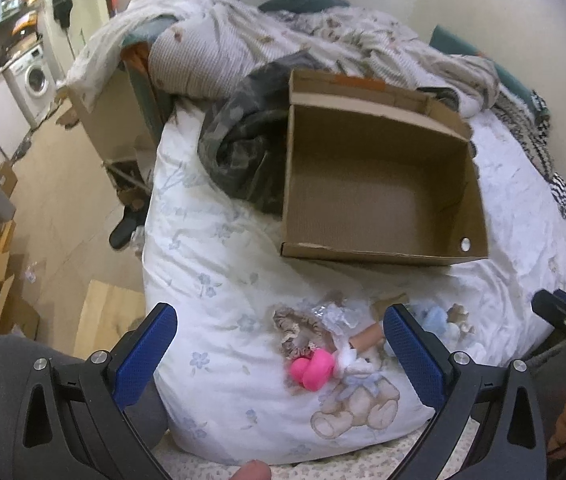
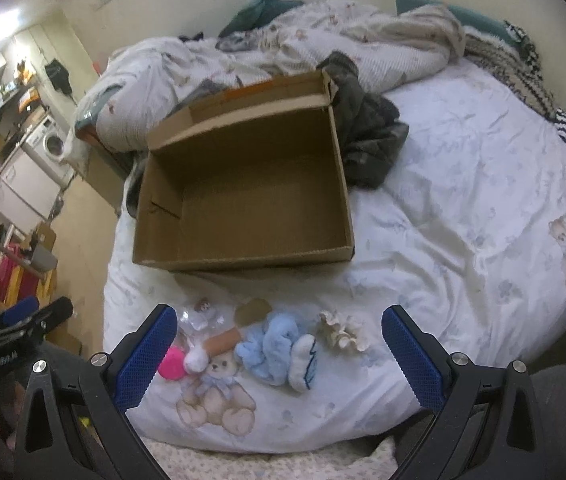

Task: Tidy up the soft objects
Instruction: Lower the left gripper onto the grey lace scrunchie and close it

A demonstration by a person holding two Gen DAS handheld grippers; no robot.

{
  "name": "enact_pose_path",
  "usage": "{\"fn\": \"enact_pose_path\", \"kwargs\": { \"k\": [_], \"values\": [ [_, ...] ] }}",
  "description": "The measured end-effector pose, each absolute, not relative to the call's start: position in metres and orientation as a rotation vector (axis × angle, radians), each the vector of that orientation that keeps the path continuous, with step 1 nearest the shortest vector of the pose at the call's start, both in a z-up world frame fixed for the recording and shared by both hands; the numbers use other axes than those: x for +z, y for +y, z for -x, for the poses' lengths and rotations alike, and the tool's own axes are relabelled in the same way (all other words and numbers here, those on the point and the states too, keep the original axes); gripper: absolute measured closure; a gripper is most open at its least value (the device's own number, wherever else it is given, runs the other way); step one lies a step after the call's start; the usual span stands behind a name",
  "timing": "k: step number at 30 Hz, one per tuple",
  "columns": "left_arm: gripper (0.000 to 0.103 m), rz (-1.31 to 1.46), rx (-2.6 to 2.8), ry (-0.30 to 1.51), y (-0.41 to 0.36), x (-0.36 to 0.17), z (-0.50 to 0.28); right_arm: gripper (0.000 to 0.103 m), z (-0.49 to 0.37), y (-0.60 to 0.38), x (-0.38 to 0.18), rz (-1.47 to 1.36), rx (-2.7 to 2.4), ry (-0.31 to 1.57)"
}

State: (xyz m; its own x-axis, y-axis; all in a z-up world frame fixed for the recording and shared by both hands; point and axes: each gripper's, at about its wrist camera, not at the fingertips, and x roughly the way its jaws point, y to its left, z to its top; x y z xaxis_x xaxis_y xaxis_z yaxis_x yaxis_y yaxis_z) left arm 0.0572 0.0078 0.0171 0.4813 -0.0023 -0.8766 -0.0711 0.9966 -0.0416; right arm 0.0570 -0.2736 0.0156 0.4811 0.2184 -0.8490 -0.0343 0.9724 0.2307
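We held the left claw (image 1: 281, 354) spread wide above the near edge of the bed (image 1: 211, 280), gripping nothing, and the right claw (image 2: 279, 350) was spread the same way and equally bare. An open cardboard box (image 2: 243, 188) sat on the bedcover beyond both, with nothing visible inside it. The soft things lay in a loose cluster between us and the box: a pink plush piece (image 1: 315, 368), a light blue plush toy (image 2: 273, 354) beside it, a cream scrunchie (image 2: 343, 336) just right of that, and a patterned scrunchie (image 1: 295, 330) at the left. A dark crumpled garment (image 1: 243, 148) lay against the box.
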Motion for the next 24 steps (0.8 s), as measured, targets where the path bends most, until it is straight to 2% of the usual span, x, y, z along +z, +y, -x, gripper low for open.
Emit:
{"fn": "enact_pose_path", "kwargs": {
  "k": [12, 14, 16, 18, 23, 24],
  "values": [
    [0.001, 0.129, 0.067, 1.274, 0.024, -0.032, -0.098, 0.0, -0.093, -0.272, -0.021, -0.138, 0.201, 1.214],
    [0.006, 0.15, 0.07, 1.303, 0.028, -0.044, -0.103, 0.0, -0.098, -0.273, -0.03, -0.151, 0.195, 1.233],
    [0.016, 0.173, 0.063, 1.366, 0.03, -0.063, -0.109, 0.0, -0.101, -0.274, -0.041, -0.165, 0.188, 1.249],
    [0.022, 0.194, 0.058, 1.419, 0.029, -0.082, -0.115, 0.0, -0.103, -0.276, -0.051, -0.183, 0.18, 1.261],
    [0.027, 0.17, 0.06, 1.519, 0.021, -0.126, -0.127, 0.0, -0.105, -0.283, -0.071, -0.227, 0.154, 1.299],
    [0.034, 0.162, 0.058, 1.542, 0.02, -0.135, -0.129, 0.0, -0.105, -0.284, -0.073, -0.234, 0.15, 1.304]
  ]
}}
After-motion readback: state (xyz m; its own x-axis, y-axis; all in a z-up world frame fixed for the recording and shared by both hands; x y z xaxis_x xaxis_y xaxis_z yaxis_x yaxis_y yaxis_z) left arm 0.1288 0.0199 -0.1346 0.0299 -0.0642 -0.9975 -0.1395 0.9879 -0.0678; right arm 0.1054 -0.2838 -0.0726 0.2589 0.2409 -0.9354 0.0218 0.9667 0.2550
